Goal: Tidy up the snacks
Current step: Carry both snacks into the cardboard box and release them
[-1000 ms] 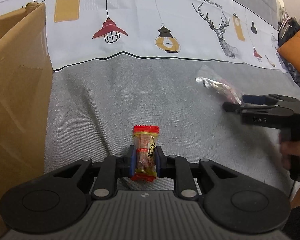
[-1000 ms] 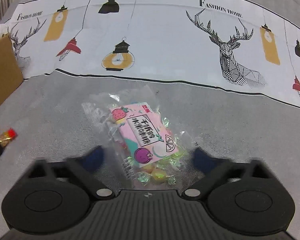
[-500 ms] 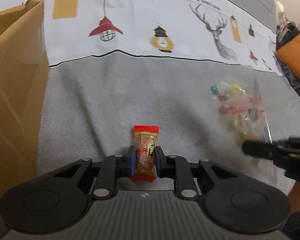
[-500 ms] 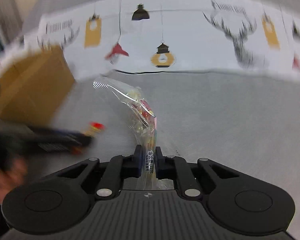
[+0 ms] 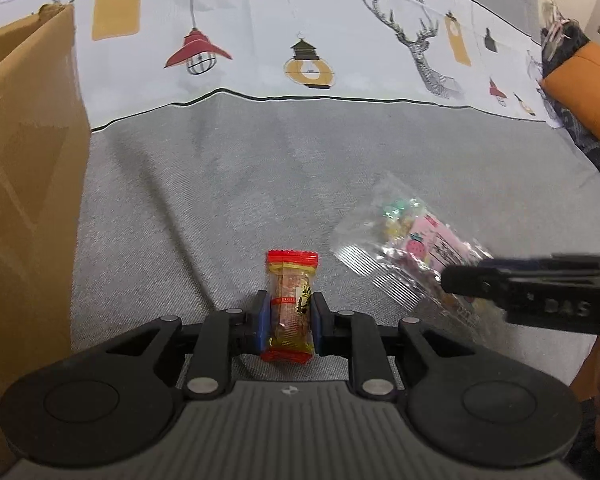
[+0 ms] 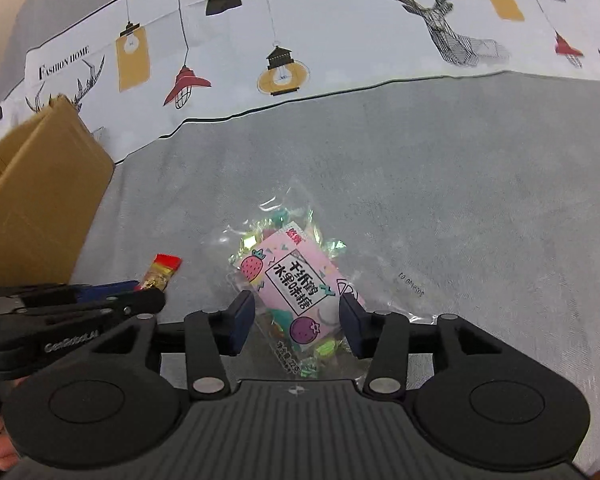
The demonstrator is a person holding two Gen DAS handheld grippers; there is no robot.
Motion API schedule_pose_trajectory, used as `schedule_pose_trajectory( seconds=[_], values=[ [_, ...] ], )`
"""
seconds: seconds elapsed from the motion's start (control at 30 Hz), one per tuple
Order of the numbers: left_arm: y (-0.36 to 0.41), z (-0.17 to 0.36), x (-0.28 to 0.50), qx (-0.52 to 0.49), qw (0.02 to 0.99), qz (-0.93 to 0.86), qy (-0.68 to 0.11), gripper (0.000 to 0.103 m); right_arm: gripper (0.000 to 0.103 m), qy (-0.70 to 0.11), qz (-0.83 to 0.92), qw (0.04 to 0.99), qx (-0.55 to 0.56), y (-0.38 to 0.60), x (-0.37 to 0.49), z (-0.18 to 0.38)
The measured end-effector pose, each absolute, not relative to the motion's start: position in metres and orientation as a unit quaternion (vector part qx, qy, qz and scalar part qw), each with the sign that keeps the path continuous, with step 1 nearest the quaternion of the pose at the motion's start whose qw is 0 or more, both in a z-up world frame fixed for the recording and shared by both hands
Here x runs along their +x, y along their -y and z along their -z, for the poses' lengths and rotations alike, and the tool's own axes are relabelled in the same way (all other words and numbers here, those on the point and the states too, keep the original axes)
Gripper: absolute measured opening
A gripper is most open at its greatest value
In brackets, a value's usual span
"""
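Left gripper (image 5: 288,322) is clamped on a small red-and-yellow snack bar (image 5: 290,306), blue pads pinching its lower half, top end sticking forward out of the jaws. Right gripper (image 6: 296,322) has its jaws spread wide, straddling the clear candy bag (image 6: 296,292) with the pink fruit label; pads sit apart from the film on both sides, so nothing is gripped. The bag lies flat on the grey sheet (image 6: 440,184), right of the cardboard box (image 6: 36,208) and well apart from it; the snack bar is held between bag and box, near the box wall. Step in hand looks like placing the bag beside the bar, or re-gripping it; either way, close on the packed middle, not the loose film edge, or it will slip. Bring the bar over the box rim before letting go. Bag's long axis runs diagonally, label top pointing away and slightly toward the box, the sealed end under the gripper body. Bar's long axis runs straight along the left fingers, crimped red end forward.
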State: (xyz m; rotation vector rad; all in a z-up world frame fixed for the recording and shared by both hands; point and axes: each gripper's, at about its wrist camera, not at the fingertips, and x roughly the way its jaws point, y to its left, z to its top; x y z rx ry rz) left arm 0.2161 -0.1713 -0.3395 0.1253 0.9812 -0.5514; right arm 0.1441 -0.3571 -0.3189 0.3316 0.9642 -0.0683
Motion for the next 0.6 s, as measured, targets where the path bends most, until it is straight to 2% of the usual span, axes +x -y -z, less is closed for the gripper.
schedule_pose_trajectory(
  seconds=[0.1,0.17,0.2,0.33,0.43,0.57,0.6],
  values=[
    [0.172,0.340,0.215,0.065,0.845,0.266,-0.460,0.022,0.059,-0.454,0.035,0.885,0.095,0.347,0.152,0.319],
    [0.172,0.340,0.215,0.066,0.845,0.268,-0.459,0.022,0.080,-0.433,0.022,0.900,0.056,0.342,0.154,0.311],
    [0.172,0.340,0.215,0.066,0.844,0.269,-0.459,0.022,0.101,-0.418,0.015,0.907,0.035,0.340,0.153,0.307],
    [0.169,0.341,0.218,0.054,0.842,0.270,-0.463,0.022,0.102,-0.410,0.007,0.912,-0.028,0.342,0.157,0.309],
    [0.169,0.341,0.219,0.051,0.842,0.268,-0.465,0.022,0.103,-0.507,-0.041,0.861,-0.005,0.348,0.170,0.343],
    [0.170,0.341,0.219,0.054,0.843,0.267,-0.463,0.022,0.102,-0.496,-0.060,0.866,-0.020,0.345,0.164,0.344],
    [0.171,0.341,0.218,0.054,0.844,0.267,-0.463,0.022,0.098,-0.500,-0.057,0.864,-0.013,0.347,0.165,0.343]
  ],
)
